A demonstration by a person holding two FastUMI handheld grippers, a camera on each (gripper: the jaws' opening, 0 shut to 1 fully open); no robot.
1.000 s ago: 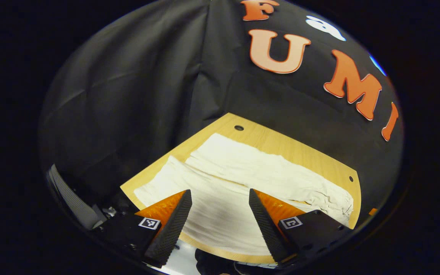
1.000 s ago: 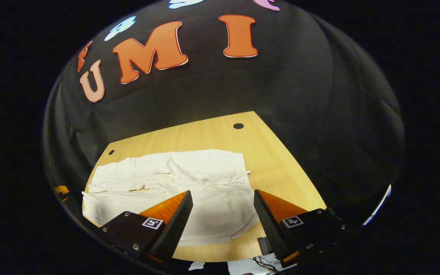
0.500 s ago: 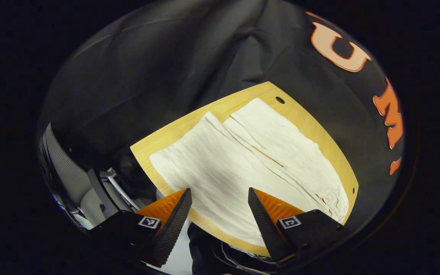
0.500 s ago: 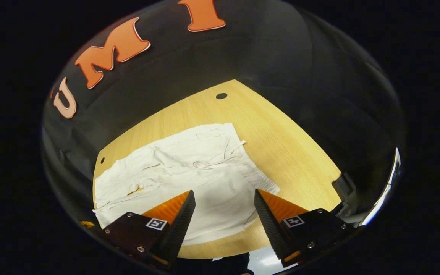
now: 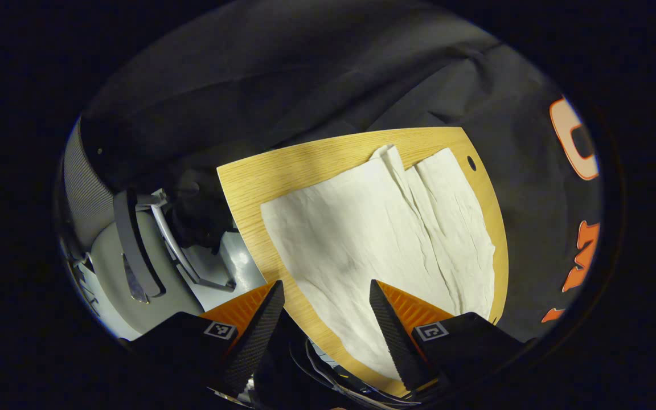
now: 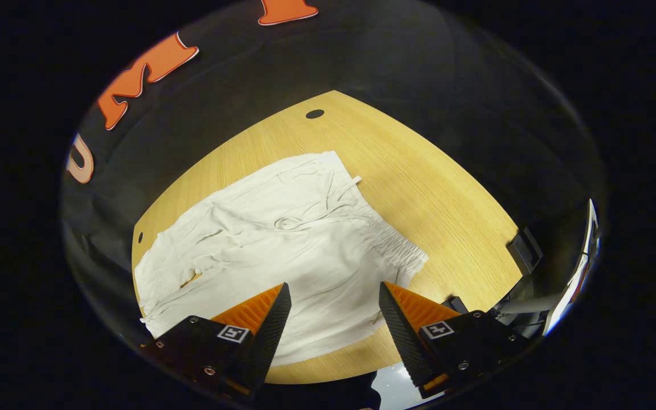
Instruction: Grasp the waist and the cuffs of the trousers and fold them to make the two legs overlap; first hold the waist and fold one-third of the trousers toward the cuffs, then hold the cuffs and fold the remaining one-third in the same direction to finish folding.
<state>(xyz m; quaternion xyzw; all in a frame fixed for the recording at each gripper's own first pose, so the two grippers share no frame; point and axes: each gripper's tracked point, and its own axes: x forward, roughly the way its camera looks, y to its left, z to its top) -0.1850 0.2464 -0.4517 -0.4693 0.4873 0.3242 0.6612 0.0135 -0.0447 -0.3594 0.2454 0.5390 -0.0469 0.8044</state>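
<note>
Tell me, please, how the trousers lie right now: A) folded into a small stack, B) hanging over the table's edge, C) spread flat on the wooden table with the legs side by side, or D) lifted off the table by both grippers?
C: the trousers lie flat on the wooden table, legs side by side, with both grippers open above them.

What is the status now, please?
Left gripper open above the cuffs end. Right gripper open above the waist. White trousers flat on wooden table, unfolded. Nothing blocking.

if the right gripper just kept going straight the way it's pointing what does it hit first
Most likely the trousers: the open right gripper points down at the cloth near the waist end, with nothing between them. Depth is hard to judge, so exactly where on the cloth is uncertain.
</note>
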